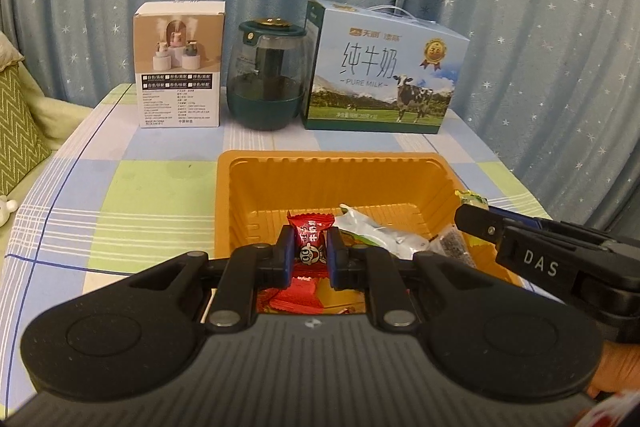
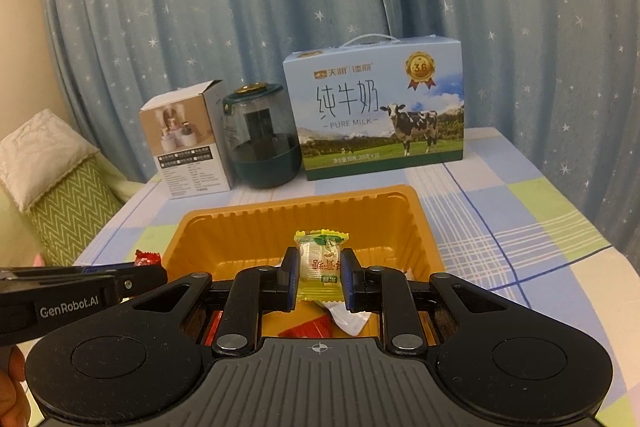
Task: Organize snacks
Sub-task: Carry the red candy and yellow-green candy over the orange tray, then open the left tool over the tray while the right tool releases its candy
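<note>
1. A humidifier box [image 1: 180, 67] marked "MADE IN CHINA" stands at the table's [image 1: 132, 187] back left.
2. The left tongs [image 1: 311, 251] clamp a red candy [image 1: 310, 239] over the orange tray [image 1: 240, 195].
3. The right tongs [image 2: 320, 279] pinch a yellow-green candy [image 2: 320, 263] above the same tray.
4. The milk carton [image 1: 384, 75] reads "PURE MILK".

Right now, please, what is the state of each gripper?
Left gripper: closed on the red candy, above the orange tray.
Right gripper: closed on the yellow-green candy, above the same tray.
</note>
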{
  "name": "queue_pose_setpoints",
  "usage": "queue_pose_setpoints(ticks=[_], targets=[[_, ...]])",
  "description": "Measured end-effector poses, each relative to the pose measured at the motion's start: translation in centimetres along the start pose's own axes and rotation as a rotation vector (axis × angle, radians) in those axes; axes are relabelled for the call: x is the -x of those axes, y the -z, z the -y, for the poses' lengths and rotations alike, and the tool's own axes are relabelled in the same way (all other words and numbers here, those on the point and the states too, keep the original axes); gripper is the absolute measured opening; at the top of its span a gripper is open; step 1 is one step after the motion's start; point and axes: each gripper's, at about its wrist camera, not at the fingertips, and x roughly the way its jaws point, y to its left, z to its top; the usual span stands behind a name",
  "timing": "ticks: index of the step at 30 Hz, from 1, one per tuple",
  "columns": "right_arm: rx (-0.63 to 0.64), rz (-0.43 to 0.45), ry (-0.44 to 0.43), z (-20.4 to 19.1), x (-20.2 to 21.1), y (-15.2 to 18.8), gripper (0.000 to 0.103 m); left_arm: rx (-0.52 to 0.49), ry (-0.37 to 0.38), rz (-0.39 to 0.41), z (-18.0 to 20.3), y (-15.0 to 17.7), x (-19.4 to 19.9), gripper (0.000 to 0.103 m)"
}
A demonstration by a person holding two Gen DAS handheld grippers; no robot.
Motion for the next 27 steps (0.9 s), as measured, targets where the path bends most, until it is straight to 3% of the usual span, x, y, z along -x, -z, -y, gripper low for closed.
queue_pose_setpoints(ticks=[27], targets=[[-0.034,-0.032,0.003,-0.1,-3.1,-0.1,0.022,0.022,0.027,-0.043,-0.6,-0.2,-3.6,0.014]])
